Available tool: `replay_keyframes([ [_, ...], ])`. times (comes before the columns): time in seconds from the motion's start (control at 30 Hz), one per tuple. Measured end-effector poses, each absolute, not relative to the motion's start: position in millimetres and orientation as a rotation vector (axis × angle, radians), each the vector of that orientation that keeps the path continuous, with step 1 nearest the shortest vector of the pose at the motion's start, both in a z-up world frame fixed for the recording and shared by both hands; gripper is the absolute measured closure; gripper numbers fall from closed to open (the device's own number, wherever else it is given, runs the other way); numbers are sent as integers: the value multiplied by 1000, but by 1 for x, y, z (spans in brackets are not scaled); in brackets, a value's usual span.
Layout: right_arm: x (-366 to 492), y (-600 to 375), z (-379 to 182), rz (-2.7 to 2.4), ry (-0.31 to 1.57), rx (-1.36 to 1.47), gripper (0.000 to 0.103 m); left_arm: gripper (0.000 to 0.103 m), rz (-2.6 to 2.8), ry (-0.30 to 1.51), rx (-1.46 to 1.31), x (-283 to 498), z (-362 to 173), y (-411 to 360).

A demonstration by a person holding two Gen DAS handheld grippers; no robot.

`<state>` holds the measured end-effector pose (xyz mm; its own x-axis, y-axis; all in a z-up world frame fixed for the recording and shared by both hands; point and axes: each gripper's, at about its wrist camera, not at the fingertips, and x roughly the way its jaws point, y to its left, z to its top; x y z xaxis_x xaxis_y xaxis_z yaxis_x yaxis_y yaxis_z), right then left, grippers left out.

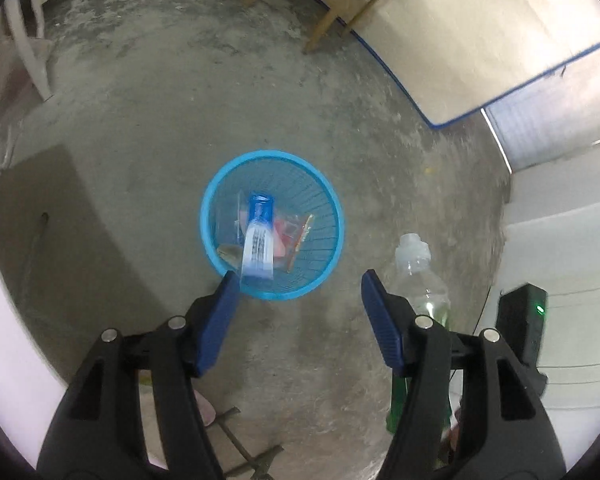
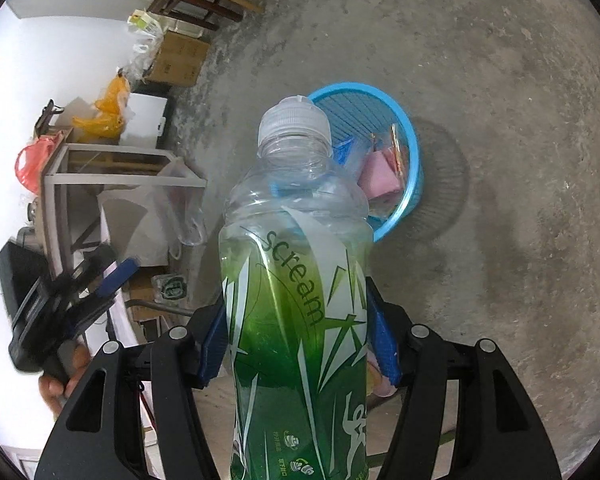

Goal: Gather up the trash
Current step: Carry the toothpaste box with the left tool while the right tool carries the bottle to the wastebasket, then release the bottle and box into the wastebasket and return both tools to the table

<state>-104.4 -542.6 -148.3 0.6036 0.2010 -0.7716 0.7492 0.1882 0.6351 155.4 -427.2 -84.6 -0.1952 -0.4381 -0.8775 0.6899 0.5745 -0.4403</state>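
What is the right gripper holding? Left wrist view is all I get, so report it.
Observer: The right gripper is shut on a bottle, clear plastic with a green label, pads pressed on both its sides.
Operator: Read me the label.
Observer: It says "scream".
Operator: Place the basket from that side.
Observer: In the right wrist view the blue basket lies beyond the bottle's cap, slightly to its right.

Tube point(image 1: 258, 236) in basket point(image 1: 214, 204) (bottle point(image 1: 420, 276) beside).

Green-labelled bottle point(image 2: 296, 300) beside blue basket point(image 2: 414, 168)
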Motion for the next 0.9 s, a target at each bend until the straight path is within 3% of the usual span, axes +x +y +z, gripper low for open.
replay_keyframes([
  [0.47, -40, -578, -183, -475, 1055, 1247, 42, 40, -949, 1192, 135, 161, 6, -250],
  [0.53, -19, -590, -194, -482, 1077, 1207, 29, 39, -889, 1154, 108, 158, 15, -206],
  [0.7, 12, -605, -219, -623, 1175, 1076, 27, 36, -694, 1112, 61, 147, 20, -109],
  [0.9, -2, -582, -190, -671, 1116, 999, 27, 36, -481, 1085, -23, 138, 11, -10],
])
